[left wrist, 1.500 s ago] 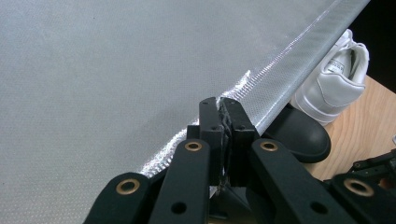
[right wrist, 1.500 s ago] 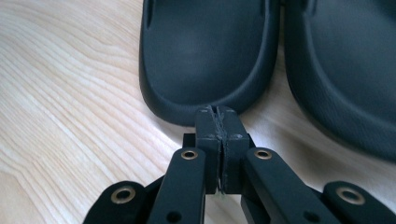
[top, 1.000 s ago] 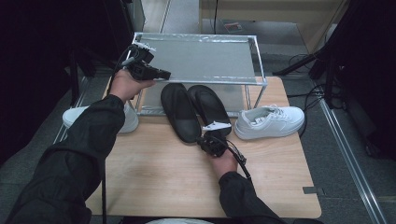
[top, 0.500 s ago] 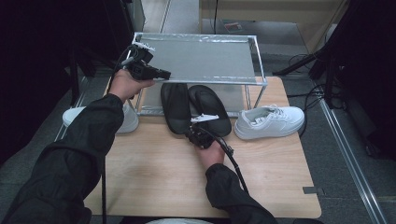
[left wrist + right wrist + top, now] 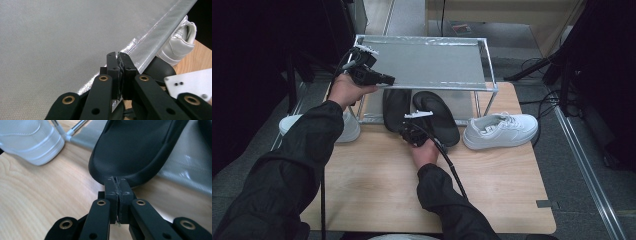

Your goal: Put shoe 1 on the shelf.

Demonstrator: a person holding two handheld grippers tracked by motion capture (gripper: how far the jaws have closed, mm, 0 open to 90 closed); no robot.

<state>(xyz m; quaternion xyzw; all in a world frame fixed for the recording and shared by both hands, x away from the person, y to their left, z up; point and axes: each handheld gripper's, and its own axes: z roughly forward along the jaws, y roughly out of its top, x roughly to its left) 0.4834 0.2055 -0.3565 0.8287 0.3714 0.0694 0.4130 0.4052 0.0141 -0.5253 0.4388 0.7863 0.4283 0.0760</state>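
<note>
While the left gripper (image 5: pixel 384 79) is waiting shut and empty above the rack (image 5: pixel 427 62), the right gripper (image 5: pixel 409 131), fingers closed on nothing, is sliding left, nudging the black slipper (image 5: pixel 439 117) from the counter (image 5: pixel 377 175) under the rack.

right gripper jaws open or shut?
Shut. In the right gripper view the right gripper has both pads pressed together, nothing between, tips at the black slipper heel.

Matt black rubbery slipper (image 5: pixel 135 150) on smooth wooden table (image 5: pixel 37 195).
</note>
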